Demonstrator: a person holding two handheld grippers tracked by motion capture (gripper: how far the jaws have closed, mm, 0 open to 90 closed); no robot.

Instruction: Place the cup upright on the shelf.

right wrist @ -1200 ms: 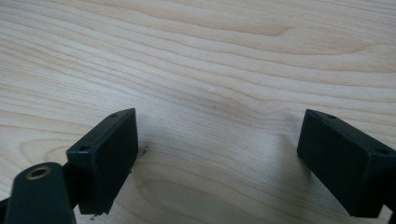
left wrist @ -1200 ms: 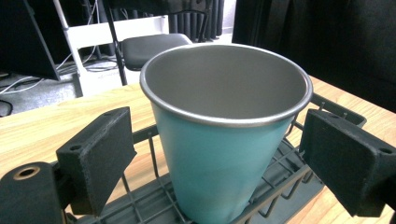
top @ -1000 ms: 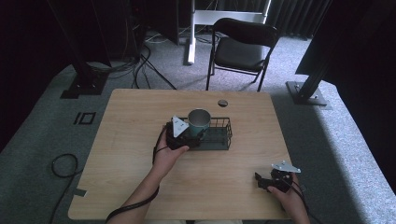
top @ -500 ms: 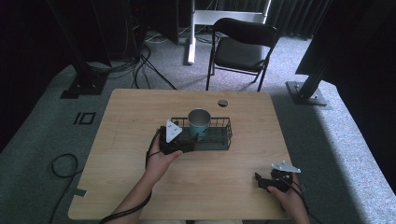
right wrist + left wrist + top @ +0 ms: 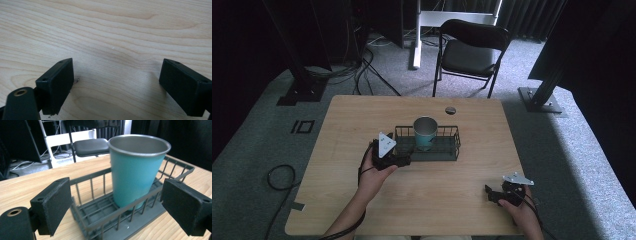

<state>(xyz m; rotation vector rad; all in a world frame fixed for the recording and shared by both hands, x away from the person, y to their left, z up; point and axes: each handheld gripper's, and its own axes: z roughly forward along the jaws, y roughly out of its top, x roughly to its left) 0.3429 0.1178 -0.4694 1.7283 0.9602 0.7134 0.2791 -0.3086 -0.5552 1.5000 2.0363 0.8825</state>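
A teal metal cup (image 5: 425,132) (image 5: 136,170) stands upright in a dark wire basket (image 5: 447,150) (image 5: 105,217) near the middle of the wooden table (image 5: 362,115). My left gripper (image 5: 404,159) (image 5: 120,205) sits just off the basket's left end, jaws open and empty, pointing at the cup. Over at the front right corner, my right gripper (image 5: 492,194) (image 5: 116,87) rests low above bare wood, open, with nothing between its jaws.
A small round dark disc (image 5: 450,110) lies near the table's far edge. A black folding chair (image 5: 472,50) stands behind the table, with stand bases (image 5: 539,100) and cables (image 5: 277,175) on the grey carpet around it.
My left gripper has drawn back leftward from the cup to beyond the basket's end, leaving the cup standing inside. The right gripper has stayed put.
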